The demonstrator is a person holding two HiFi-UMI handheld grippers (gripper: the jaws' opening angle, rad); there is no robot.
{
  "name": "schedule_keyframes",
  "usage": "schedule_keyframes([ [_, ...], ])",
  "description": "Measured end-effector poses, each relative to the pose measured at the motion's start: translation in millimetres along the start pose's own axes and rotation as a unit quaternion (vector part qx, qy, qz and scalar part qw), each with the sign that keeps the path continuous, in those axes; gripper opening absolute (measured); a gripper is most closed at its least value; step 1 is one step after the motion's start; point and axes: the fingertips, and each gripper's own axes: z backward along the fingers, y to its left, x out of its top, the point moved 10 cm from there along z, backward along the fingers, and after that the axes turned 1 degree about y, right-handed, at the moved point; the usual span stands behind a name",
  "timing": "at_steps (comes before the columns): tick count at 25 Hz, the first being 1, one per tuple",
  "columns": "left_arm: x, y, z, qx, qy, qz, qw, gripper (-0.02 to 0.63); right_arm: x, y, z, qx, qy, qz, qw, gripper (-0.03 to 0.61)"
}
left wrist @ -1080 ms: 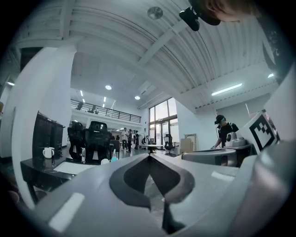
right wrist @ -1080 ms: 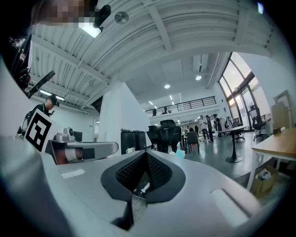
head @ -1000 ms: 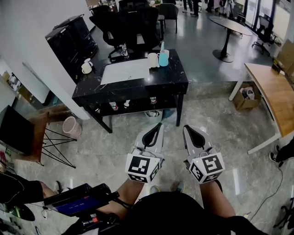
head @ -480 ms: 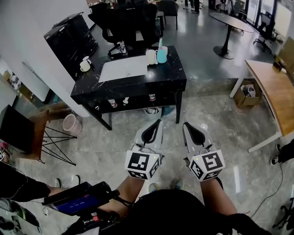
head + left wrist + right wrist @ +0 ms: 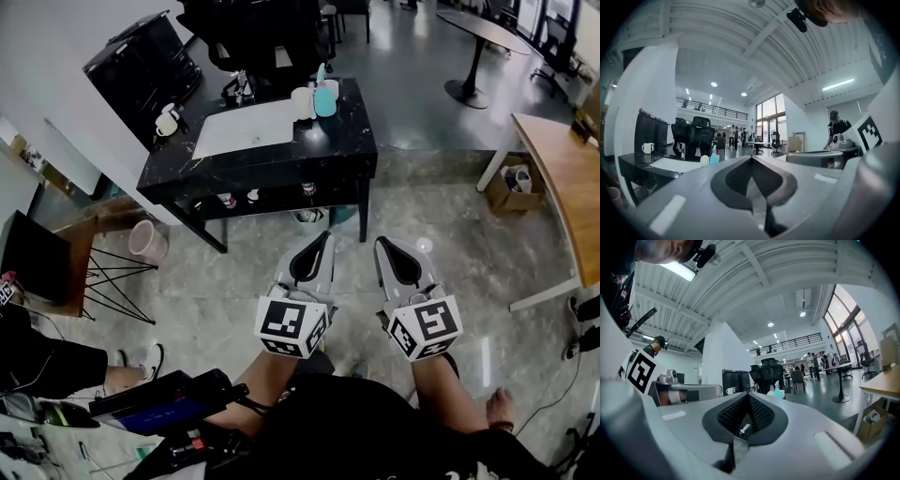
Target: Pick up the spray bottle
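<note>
Toward upper centre, on the black surface (image 5: 187,169), the spray bottle (image 5: 324,97) is standing well away; below, we are holding left claw (image 5: 323,238) and right claw (image 5: 382,244) clenched, empty. We are judging this the approach: next, stepping closer, unclenching one.

Bright, even light comes from a ceiling lamp (image 5: 685,271) and tall windows (image 5: 840,310); the glossy floor (image 5: 469,262) shows soft glare. Both gripper views bulge, corners black; the left hand-held gripper (image 5: 751,161) blurs close up.
</note>
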Motion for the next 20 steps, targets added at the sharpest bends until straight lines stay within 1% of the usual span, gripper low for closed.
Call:
schedule_keyframes([
  [4,-1,30,-35,0.002,0.000,0.005,1.0000,0.000,-4,-22,-41,-0.006,0.005,-0.004,1.000,0.023],
  [8,-6,74,-77,-0.012,0.005,0.016,0.9998,0.000,-5,-36,-93,-0.020,0.018,-0.003,1.000,0.024],
  [14,10,158,-153,-0.050,-0.002,0.021,0.9985,0.000,12,-53,-191,-0.060,0.015,0.003,0.998,0.025],
  [17,12,191,-183,-0.073,-0.004,0.018,0.9972,0.000,12,-59,-230,-0.082,0.012,0.001,0.997,0.025],
  [20,10,219,-212,-0.083,0.000,0.020,0.9963,0.000,12,-65,-261,-0.094,0.016,-0.001,0.995,0.025],
])
